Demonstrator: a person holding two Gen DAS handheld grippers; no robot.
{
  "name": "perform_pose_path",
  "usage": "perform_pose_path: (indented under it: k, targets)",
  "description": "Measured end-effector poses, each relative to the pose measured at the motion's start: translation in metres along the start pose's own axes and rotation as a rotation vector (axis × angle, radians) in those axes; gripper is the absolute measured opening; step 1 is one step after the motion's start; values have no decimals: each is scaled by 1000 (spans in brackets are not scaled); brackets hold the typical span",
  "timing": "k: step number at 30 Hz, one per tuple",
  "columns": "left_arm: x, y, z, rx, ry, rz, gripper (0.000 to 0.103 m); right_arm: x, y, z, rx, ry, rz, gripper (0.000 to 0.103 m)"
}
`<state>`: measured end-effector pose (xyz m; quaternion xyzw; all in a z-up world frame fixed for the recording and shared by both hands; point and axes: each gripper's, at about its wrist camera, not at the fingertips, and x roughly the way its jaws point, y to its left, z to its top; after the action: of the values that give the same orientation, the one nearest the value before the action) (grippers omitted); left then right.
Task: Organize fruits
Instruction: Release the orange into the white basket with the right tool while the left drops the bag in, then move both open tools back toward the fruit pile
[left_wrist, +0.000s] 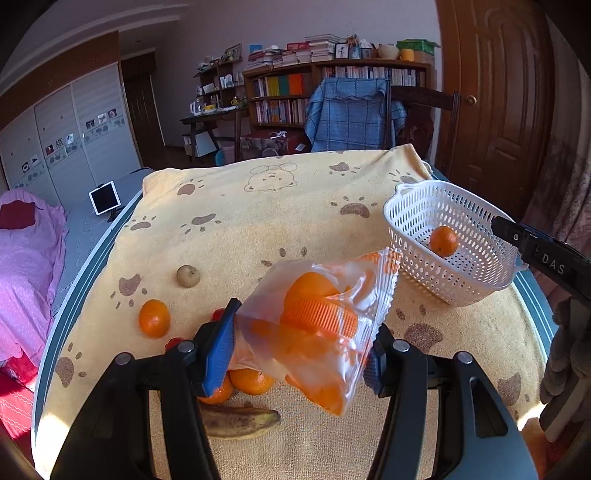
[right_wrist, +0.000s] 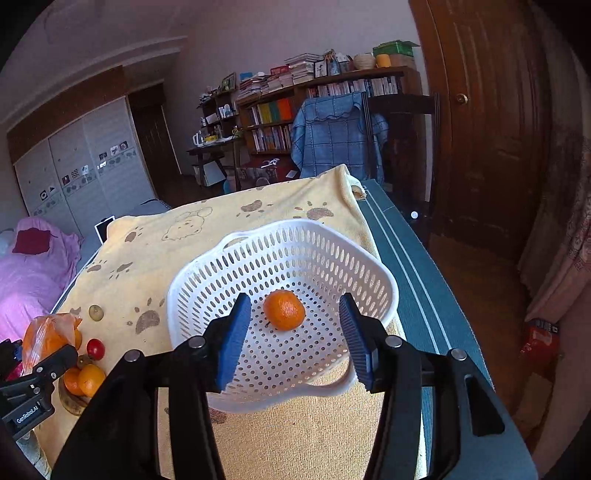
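The left tool (left_wrist: 299, 354) grips a bag (left_wrist: 317, 332) of oranges above the table (left_wrist: 258, 221), while the right tool (right_wrist: 291, 339) hangs open over an orange (right_wrist: 284, 309) in the basket (right_wrist: 207, 280).

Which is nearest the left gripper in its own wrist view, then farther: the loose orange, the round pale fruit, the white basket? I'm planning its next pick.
1. Loose orange, just left of the left gripper.
2. Pale fruit, farther back-left.
3. White basket, far right; close to the pale fruit's rank.

Bare towel (left_wrist: 258, 221) behind scattered fruit (left_wrist: 154, 318)
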<state>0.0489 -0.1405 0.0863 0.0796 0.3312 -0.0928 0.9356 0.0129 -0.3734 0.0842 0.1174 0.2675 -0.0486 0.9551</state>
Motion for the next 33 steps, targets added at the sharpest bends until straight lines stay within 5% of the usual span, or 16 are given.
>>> perform_pose_path:
  k: [10, 26, 30, 33]
  targets:
    - [7, -44, 29, 71, -30, -59, 57, -10, -24, 2, 102, -78, -72, 51]
    - [58, -103, 74, 27, 0, -295, 58, -5, -54, -1, 211, -101, -164, 56]
    - [59, -98, 76, -15, -20, -310, 77, -6, -58, -1, 222, -105, -171, 56]
    - [56, -91, 78, -21, -38, -301, 80, -3, -55, -1, 218, -101, -168, 56]
